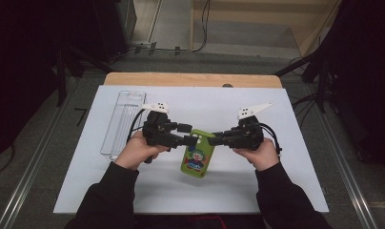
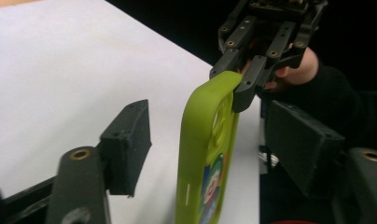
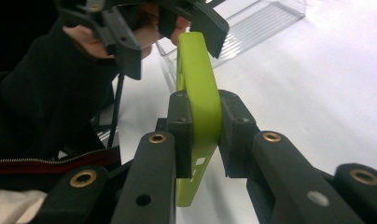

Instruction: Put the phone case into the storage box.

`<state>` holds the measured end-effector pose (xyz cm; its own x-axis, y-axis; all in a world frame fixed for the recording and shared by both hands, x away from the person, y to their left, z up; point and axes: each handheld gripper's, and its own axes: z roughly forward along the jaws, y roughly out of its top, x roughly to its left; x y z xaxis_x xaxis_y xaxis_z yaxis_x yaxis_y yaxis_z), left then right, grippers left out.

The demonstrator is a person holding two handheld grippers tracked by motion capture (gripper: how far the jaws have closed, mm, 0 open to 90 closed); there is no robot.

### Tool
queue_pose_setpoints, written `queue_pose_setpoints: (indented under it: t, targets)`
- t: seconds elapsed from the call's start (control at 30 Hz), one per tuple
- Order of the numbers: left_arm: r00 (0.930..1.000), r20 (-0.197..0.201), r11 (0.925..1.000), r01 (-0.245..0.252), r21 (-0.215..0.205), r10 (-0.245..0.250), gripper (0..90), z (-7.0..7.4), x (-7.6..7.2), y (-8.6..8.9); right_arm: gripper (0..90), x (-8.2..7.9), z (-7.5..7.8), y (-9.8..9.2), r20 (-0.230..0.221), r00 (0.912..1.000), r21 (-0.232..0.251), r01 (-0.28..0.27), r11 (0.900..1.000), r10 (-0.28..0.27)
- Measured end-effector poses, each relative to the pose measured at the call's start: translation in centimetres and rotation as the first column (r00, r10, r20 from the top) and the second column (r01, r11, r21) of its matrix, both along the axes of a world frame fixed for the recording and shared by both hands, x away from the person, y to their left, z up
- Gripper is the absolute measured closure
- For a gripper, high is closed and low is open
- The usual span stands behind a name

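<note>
A green phone case (image 1: 197, 155) with a cartoon figure on it hangs tilted over the white sheet, between both hands. My right gripper (image 3: 200, 126) is shut on one end of the case (image 3: 196, 79), with both pads pressed against its sides. In the high view the right gripper (image 1: 214, 140) comes in from the right. My left gripper (image 2: 214, 144) stands open around the other end of the case (image 2: 200, 154), and its pads are clear of the case on both sides. From the high view the left gripper (image 1: 190, 139) comes in from the left.
A clear plastic tray (image 1: 124, 121) lies at the left on the white sheet (image 1: 276, 162), which covers the wooden table (image 1: 190, 78). The person's dark sleeves enter from the bottom. Dark stands and cables ring the table.
</note>
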<state>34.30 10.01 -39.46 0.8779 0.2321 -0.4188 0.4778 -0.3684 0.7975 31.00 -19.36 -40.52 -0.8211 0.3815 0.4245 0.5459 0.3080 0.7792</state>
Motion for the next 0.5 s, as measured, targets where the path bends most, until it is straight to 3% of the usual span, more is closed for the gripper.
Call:
queue_pose_setpoints:
  t: [0.27,0.5]
  targets:
    - [0.996,0.064,0.9964,-0.066,0.052,0.062,30.9,0.37,-0.29,-0.09,74.8,-0.01,0.3,-0.35,-0.017,0.9967,-0.019,0.079,0.997,-0.079]
    - [0.9925,0.07,0.9924,-0.104,0.065,0.1,30.9,0.38,-0.23,-0.04,74.8,-0.23,0.72,-0.4,-0.027,0.9873,-0.049,0.155,0.987,-0.157]
